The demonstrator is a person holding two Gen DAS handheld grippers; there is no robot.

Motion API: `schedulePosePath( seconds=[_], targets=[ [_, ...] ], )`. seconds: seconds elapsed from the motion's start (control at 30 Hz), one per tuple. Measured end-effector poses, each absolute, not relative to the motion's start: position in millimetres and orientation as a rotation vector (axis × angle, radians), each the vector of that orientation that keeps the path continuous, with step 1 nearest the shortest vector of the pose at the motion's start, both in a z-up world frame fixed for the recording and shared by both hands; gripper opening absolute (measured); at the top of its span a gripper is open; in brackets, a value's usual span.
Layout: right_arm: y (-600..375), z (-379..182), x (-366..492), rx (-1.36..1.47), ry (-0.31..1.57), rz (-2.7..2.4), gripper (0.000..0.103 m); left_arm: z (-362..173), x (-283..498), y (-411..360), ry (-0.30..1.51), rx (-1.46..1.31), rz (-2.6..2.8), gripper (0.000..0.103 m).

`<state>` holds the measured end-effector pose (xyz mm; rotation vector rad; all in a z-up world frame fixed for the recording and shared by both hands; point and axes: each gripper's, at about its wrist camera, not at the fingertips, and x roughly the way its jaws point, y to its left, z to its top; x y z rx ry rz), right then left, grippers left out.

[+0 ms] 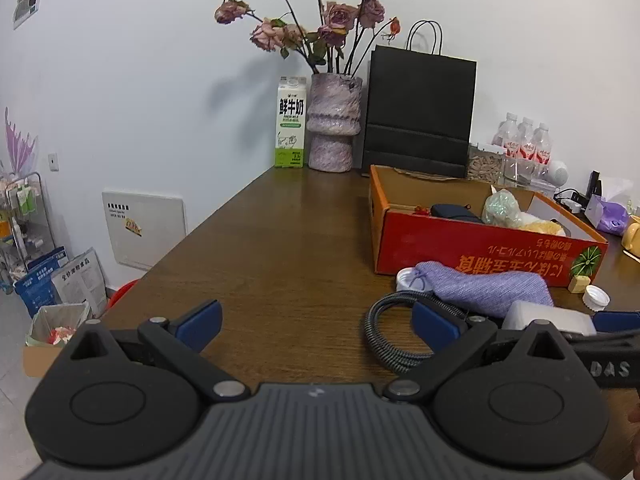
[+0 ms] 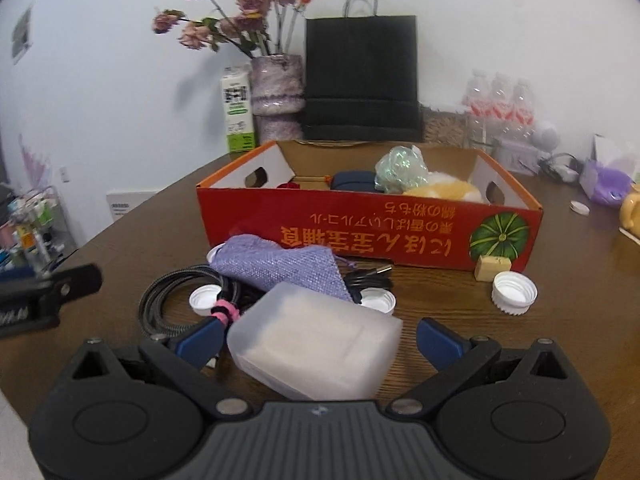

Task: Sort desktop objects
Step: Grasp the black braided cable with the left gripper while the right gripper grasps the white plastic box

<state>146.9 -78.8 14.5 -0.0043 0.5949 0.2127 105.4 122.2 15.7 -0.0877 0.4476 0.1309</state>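
A: Left wrist view first. Left gripper [image 1: 316, 326] low over the brown surface [image 1: 280, 240], jaws wide, holding nothing. Bare wood between the blue pads [image 1: 200, 326].

B: Any words to read?

A: Green and white milk carton [image 1: 291, 124] by the wall, big Chinese letters, "FRESH MILK" in small print. Next to it a purple vase [image 1: 334, 122] with dried roses [image 1: 312, 8], then a black paper bag [image 1: 420, 108]. Red box [image 1: 480, 246] with orange writing upside down and a pumpkin picture. "DAS" on the black part of the other tool at the right edge.

B: And the things to sort?

A: Purple knit pouch [image 1: 480, 286] lying just in front of the red box. Braided cable [image 1: 384, 332] coiled beside it. White cap [image 1: 596, 296] further right.

B: Now the right wrist view?

A: Right gripper [image 2: 316, 344], jaws wide, one on each side of a frosted plastic box [image 2: 316, 344], not squeezing it. Hard to tell about touching on the left side.

B: Anything new here?

A: Yes. More white caps [image 2: 514, 292], a pink tie [image 2: 224, 310] on the cable, a small tan block [image 2: 493, 268] by the pumpkin. Inside the red box: a dark case [image 2: 352, 180], a shiny green bundle [image 2: 400, 170], something fluffy, orange and white [image 2: 444, 190]. Milk carton side showing only a code here. The rack and bins on the floor only in the left view.
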Motion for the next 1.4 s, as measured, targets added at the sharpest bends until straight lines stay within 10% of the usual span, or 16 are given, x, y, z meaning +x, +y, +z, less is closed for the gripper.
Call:
schedulePosePath(
  seconds=[1.4],
  targets=[
    [-164, -7, 159, 0.024, 0.578, 0.154, 0.099, -5, 167, 47, 0.655, -0.035, -0.020, 0.103]
  ],
)
